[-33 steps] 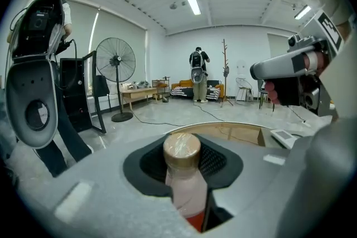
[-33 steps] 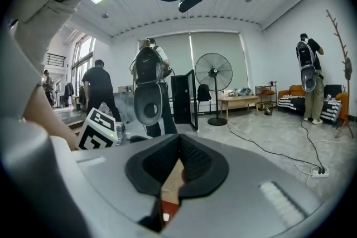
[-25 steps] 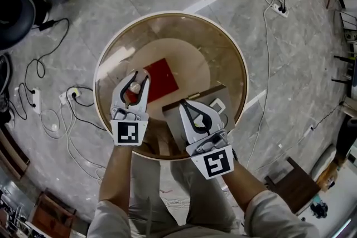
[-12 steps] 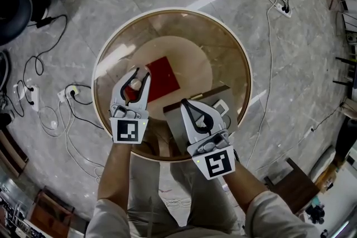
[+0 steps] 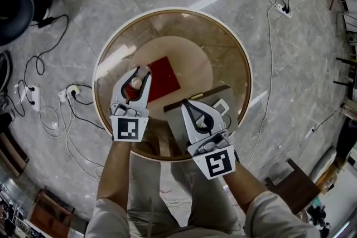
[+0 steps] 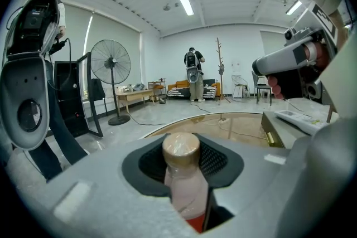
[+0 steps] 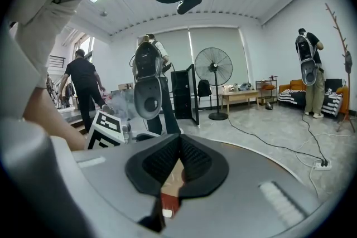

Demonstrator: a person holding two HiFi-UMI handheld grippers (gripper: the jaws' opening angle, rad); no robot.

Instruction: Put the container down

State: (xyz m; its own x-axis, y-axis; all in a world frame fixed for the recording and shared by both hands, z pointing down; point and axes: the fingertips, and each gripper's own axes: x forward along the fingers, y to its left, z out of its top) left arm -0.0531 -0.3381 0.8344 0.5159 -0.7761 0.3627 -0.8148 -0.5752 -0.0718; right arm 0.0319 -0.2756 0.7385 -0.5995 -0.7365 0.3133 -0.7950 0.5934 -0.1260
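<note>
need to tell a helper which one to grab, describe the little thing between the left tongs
Find the round glass table and the red square showing at its middle. At the square's left edge, between the left tongs, whose jaws have just been opening, is a small bottle. Its pale pink body and tan cap mark it out as the only bottle there.

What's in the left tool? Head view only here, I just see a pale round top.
Observer: A small bottle, tan cap, pinkish body, upright between the jaws of the left tool. Those jaws have just been opening; whether the pads press it I can't tell.
Operator: Other side?
Observer: On the right tool the jaws meet at the tips, nothing between them.
Operator: Anything else?
Observer: The grey box has a gold clasp on its side wall.
</note>
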